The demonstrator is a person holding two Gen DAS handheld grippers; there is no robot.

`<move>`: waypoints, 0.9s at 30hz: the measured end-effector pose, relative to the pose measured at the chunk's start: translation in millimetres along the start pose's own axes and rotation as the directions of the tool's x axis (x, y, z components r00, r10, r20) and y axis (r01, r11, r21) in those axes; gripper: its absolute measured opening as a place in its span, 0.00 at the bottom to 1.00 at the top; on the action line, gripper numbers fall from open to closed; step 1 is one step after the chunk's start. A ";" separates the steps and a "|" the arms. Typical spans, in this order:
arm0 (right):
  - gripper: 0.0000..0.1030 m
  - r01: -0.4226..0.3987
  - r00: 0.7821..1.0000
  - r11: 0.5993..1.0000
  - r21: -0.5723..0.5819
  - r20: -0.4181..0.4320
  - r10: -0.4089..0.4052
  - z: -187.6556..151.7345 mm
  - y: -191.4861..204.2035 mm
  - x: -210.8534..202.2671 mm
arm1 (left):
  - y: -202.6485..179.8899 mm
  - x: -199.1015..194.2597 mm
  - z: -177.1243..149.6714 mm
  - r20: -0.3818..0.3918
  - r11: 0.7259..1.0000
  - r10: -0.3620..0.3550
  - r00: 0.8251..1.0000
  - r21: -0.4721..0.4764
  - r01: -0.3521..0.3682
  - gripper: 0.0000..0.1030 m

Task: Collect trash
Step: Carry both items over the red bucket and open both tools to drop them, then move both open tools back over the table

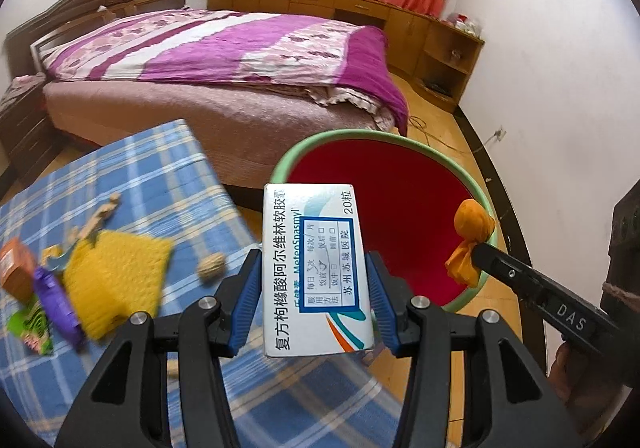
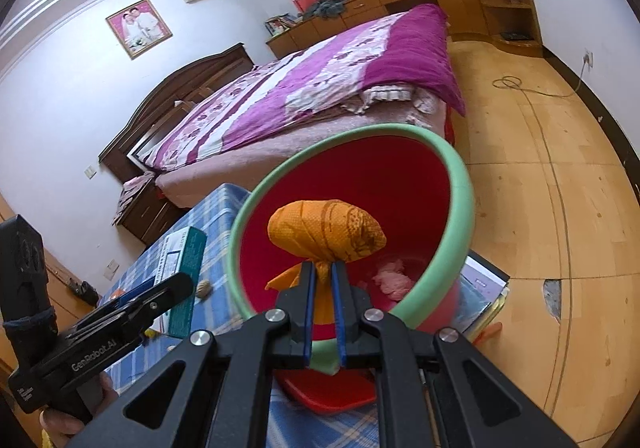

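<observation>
My left gripper [image 1: 314,268] is shut on a white medicine box [image 1: 316,268] with blue print and holds it upright at the near left rim of a red bin with a green rim [image 1: 404,141]. My right gripper [image 2: 323,268] is shut on the knot of an orange tied bundle [image 2: 326,230] and holds it over the mouth of the bin [image 2: 460,183]. In the left wrist view the bundle [image 1: 472,226] hangs at the bin's right rim from the right gripper [image 1: 478,250]. Something pink [image 2: 392,278] lies in the bin. The right wrist view shows the left gripper [image 2: 168,284] with the box [image 2: 182,248].
A table with a blue checked cloth [image 1: 152,167] carries a yellow cloth [image 1: 116,272], a walnut [image 1: 212,266], an orange box [image 1: 16,268], and purple [image 1: 54,300] and green [image 1: 32,328] wrappers. A bed [image 1: 224,59] stands behind. Books [image 2: 480,288] lie by the bin on the wooden floor.
</observation>
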State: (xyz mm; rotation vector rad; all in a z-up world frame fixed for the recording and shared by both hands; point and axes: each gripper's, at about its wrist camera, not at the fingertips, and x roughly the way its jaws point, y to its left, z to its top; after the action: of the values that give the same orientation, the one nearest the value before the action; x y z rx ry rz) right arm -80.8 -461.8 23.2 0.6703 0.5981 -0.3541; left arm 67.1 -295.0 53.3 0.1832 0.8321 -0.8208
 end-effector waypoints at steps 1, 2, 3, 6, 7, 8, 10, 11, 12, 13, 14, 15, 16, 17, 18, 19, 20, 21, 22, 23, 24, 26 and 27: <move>0.11 0.004 1.000 1.000 0.004 -0.001 -0.004 0.9 -3.3 1.8 | -3.2 5.2 1.8 -0.003 1.000 -0.004 1.000 0.008 0.004 0.51; 0.12 0.006 1.000 1.000 0.007 -0.001 -0.006 1.7 -6.1 3.0 | -5.4 8.7 3.0 -0.004 1.000 -0.007 1.000 0.014 0.007 0.51; 0.13 0.008 1.000 1.000 0.010 0.000 -0.008 2.5 -9.1 4.0 | -8.6 13.1 4.8 -0.003 1.000 -0.011 1.000 0.023 0.011 0.51; 0.13 0.009 1.000 1.000 0.014 0.005 -0.009 2.9 -12.1 6.9 | -13.9 20.3 8.3 -0.002 0.999 -0.015 1.000 0.039 0.015 0.51; 0.13 0.008 1.000 1.000 0.017 0.006 -0.008 3.0 -13.4 7.5 | -16.4 22.5 9.5 0.000 0.999 -0.015 1.000 0.043 0.014 0.51; 0.14 0.007 1.000 1.000 0.020 0.005 -0.007 2.8 -14.1 8.3 | -18.4 24.1 10.8 0.000 0.999 -0.016 1.000 0.050 0.016 0.51; 0.16 0.006 1.000 1.000 0.024 0.004 -0.006 2.6 -14.8 9.4 | -20.1 27.3 13.1 0.000 0.998 -0.017 1.000 0.054 0.017 0.52; 0.16 0.004 1.000 1.000 0.025 0.003 -0.004 2.7 -15.6 10.1 | -20.7 28.0 13.8 0.000 0.998 -0.018 1.000 0.054 0.018 0.52; 0.17 0.001 1.000 1.000 0.027 0.002 -0.001 3.0 -15.9 10.0 | -20.8 28.8 14.6 0.001 0.998 -0.018 1.000 0.053 0.018 0.52; 0.20 -0.001 1.000 1.000 0.028 0.002 0.001 2.8 -17.0 9.8 | -20.5 28.7 14.9 0.004 0.999 -0.018 1.000 0.048 0.018 0.52; 0.21 -0.002 1.000 1.000 0.029 0.004 0.002 2.4 -17.1 9.3 | -19.6 28.8 15.0 0.004 0.999 -0.019 1.000 0.044 0.019 0.52; 0.22 -0.004 1.000 1.000 0.030 0.005 0.003 1.8 -16.1 9.4 | -18.4 28.5 14.9 0.003 0.999 -0.019 1.000 0.038 0.019 0.52; 0.23 -0.005 1.000 1.000 0.029 0.006 0.005 1.4 -15.7 8.7 | -16.8 27.5 14.4 0.003 0.999 -0.022 1.000 0.029 0.022 0.52; 0.24 -0.006 1.000 1.000 0.029 0.007 0.006 1.0 -15.1 7.8 | -15.4 26.7 14.1 0.003 0.999 -0.023 1.000 0.022 0.023 0.52; 0.24 -0.008 1.000 1.000 0.028 0.007 0.008 1.1 -14.3 6.9 | -14.0 25.1 13.1 0.003 1.000 -0.023 1.000 0.015 0.023 0.52; 0.26 -0.009 1.000 1.000 0.028 0.008 0.009 0.6 -13.4 6.1 | -12.1 22.9 11.7 0.003 1.000 -0.022 1.000 0.007 0.022 0.52; 0.27 -0.011 1.000 1.000 0.027 0.008 0.010 -0.2 -12.3 5.4 | -9.8 20.2 9.8 0.004 1.000 -0.021 1.000 -0.002 0.021 0.52; 0.28 -0.012 1.000 1.000 0.027 0.008 0.012 -0.7 -11.0 4.7 | -7.5 17.7 8.0 0.005 1.000 -0.021 1.000 -0.011 0.021 0.52; 0.30 -0.015 1.000 1.000 0.026 0.008 0.014 -1.1 -9.7 4.1 | -5.7 15.6 6.4 0.005 1.000 -0.020 1.000 -0.017 0.020 0.53; 0.31 -0.017 1.000 1.000 0.024 0.007 0.017 -2.0 -7.5 3.2 | -3.8 13.1 4.6 0.006 1.000 -0.019 1.000 -0.024 0.019 0.52; 0.32 -0.018 1.000 1.000 0.023 0.007 0.018 -2.7 -6.7 2.3 | -1.3 10.2 2.6 0.006 0.999 -0.016 1.000 -0.032 0.017 0.52; 0.34 -0.021 1.000 1.000 0.020 0.007 0.021 -3.7 -3.4 0.5 | 5.2 3.9 -1.2 0.009 0.999 -0.009 1.000 -0.049 0.009 0.52; 0.37 -0.022 1.000 1.000 0.018 0.007 0.022 -3.6 -1.5 -0.4 | 8.3 0.5 -3.5 0.011 0.998 -0.004 1.000 -0.057 0.004 0.52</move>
State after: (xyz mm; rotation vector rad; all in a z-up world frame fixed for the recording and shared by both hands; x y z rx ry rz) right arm -83.3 -460.5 20.5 0.6926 0.5806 -0.3414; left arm 71.1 -288.0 49.3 0.1265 0.8445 -0.8002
